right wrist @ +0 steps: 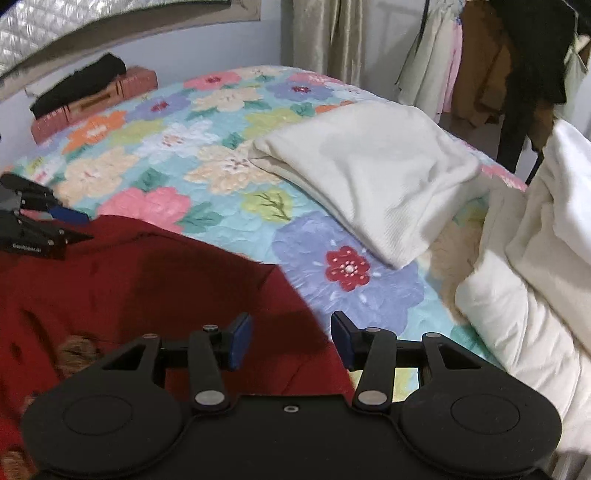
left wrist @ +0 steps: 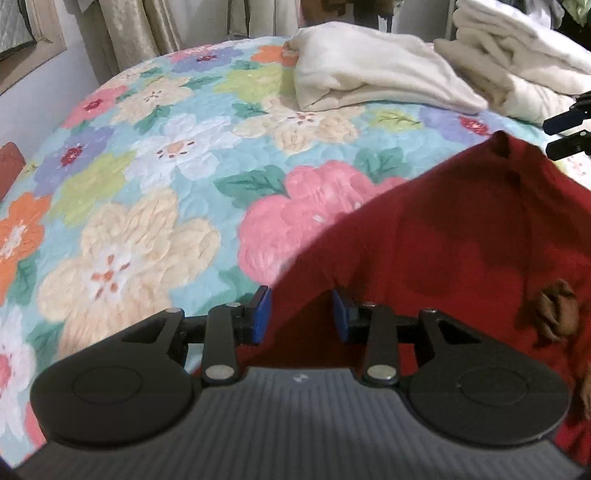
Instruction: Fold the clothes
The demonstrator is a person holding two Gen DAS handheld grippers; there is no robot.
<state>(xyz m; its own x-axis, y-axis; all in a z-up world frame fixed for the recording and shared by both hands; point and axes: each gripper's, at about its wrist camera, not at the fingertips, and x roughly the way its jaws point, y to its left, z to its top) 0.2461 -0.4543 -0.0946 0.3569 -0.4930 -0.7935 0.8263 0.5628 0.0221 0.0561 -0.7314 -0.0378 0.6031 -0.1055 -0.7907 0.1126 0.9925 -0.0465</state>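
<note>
The red garment (left wrist: 461,251) lay on the floral quilt (left wrist: 155,155), filling the 4 o'clock part of the left wrist view and the 8 o'clock part of the right wrist view (right wrist: 140,280); a brown patch (left wrist: 557,310) showed on it at 3 o'clock of the left view.

The left gripper (left wrist: 301,314) sat at 6 o'clock of its own view; its blue pads (left wrist: 261,317) stood partly apart with a bunched edge of the red cloth running between them; whether the pads pressed on the cloth could not be told. The same gripper appeared at 9 o'clock in the right view (right wrist: 72,227), over the garment's far edge.

The right gripper (right wrist: 291,339) had its jaws spread; the garment's corner lay between and under them, nearer the left pad (right wrist: 240,339); the right pad stood clear over the quilt; its tips showed at 3 o'clock of the left view (left wrist: 565,133).

A folded cream cloth (right wrist: 369,173) rested on the quilt at 1 o'clock; a pile of white bedding (right wrist: 535,277) lay at 3 o'clock; a reddish box (right wrist: 92,103) with a black item on it sat at 10 o'clock; curtains (right wrist: 325,33) hung at 12 o'clock.
</note>
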